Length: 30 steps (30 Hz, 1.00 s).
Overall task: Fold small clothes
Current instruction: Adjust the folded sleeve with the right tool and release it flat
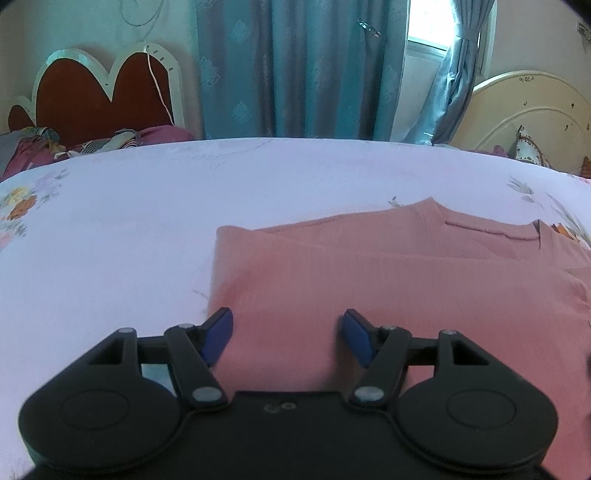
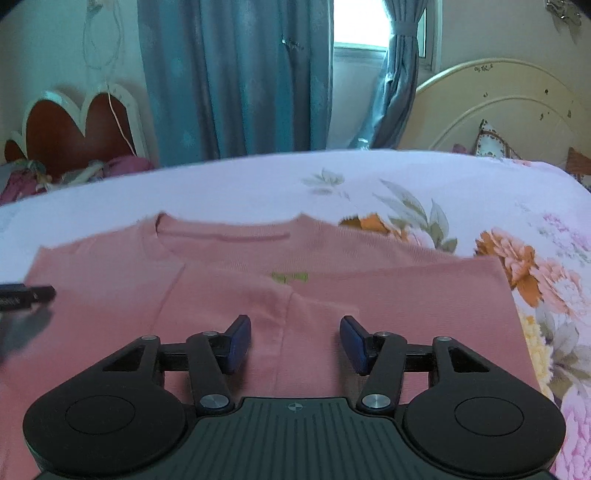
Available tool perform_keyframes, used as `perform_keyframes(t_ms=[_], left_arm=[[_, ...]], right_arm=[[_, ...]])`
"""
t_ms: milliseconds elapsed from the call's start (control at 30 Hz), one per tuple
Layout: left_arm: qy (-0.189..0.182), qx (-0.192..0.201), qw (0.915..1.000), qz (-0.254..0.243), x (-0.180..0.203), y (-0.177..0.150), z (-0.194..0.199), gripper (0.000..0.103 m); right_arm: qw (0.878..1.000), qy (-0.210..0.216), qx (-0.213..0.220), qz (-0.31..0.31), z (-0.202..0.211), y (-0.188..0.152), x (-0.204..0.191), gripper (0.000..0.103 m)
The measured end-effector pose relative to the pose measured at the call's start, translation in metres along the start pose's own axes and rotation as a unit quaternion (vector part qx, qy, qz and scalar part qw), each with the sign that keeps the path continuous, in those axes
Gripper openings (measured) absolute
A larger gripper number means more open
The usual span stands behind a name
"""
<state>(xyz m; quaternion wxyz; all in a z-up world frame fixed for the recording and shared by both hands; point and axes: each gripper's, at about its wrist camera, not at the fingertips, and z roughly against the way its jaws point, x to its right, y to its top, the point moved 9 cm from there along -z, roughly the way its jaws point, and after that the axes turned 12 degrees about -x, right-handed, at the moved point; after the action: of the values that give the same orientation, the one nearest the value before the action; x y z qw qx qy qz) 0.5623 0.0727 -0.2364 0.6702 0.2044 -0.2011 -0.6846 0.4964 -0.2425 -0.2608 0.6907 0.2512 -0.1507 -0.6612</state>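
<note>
Surface: a bed sheet point(image 1: 110, 229), pale lilac, printed with flowers at the right of the right wrist view.
Room: teal curtains point(image 1: 295, 70) hang across the top centre; a red heart-shaped headboard point(image 1: 99, 96) stands upper left, a cream headboard point(image 2: 498, 107) upper right, a bright window point(image 2: 358, 22) between the drapes.
Writing: a small green mark point(image 2: 290, 277) on the shirt's chest, too blurred to read.
Shirt: a pink shirt point(image 2: 332, 295) lies flat on the sheet, collar toward the curtains, sides folded inward.
Left gripper point(image 1: 287, 334): jaws spread wide, just above the shirt's lower left corner, holding nothing.
Right gripper point(image 2: 295, 341): jaws wide apart over the shirt's lower middle, gripping nothing.
</note>
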Motion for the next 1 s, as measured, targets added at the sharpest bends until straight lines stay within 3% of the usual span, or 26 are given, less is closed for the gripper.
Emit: perform_keyframes(t_ms=[67,300,367,567,667,833,1000], left_arm=[[0.000,-0.002,1.0000,-0.001,0.000,-0.005,0.004,0.065],[0.005,-0.007,0.9999,-0.007,0.002,-0.028,0.021,0.065],[0.006,-0.006,0.9999,-0.006,0.003,-0.036,0.027,0.066],[0.022,-0.014,0.9996,-0.005,0.011,-0.049,0.032,0.067],[0.022,-0.019,0.9996,0.006,0.012,-0.049,0.042,0.066],[0.029,-0.010,0.9995,-0.005,0.026,-0.059,0.064,0.066],[0.028,-0.003,0.9994,-0.020,0.047,-0.072,0.085,0.067]], right_arm=[[1.000,-0.015,-0.018,0.015,-0.008,-0.012,0.001,0.054],[1.000,-0.019,-0.005,0.010,0.012,-0.023,0.006,0.054],[0.999,-0.020,-0.021,0.016,0.007,-0.034,0.008,0.054],[0.999,-0.003,-0.044,0.004,0.009,-0.031,0.012,0.055],[1.000,0.016,-0.020,-0.009,0.034,-0.030,0.013,0.055],[0.997,0.063,-0.038,-0.024,0.052,-0.051,0.019,0.055],[0.995,0.081,-0.045,-0.032,0.067,-0.073,0.030,0.055]])
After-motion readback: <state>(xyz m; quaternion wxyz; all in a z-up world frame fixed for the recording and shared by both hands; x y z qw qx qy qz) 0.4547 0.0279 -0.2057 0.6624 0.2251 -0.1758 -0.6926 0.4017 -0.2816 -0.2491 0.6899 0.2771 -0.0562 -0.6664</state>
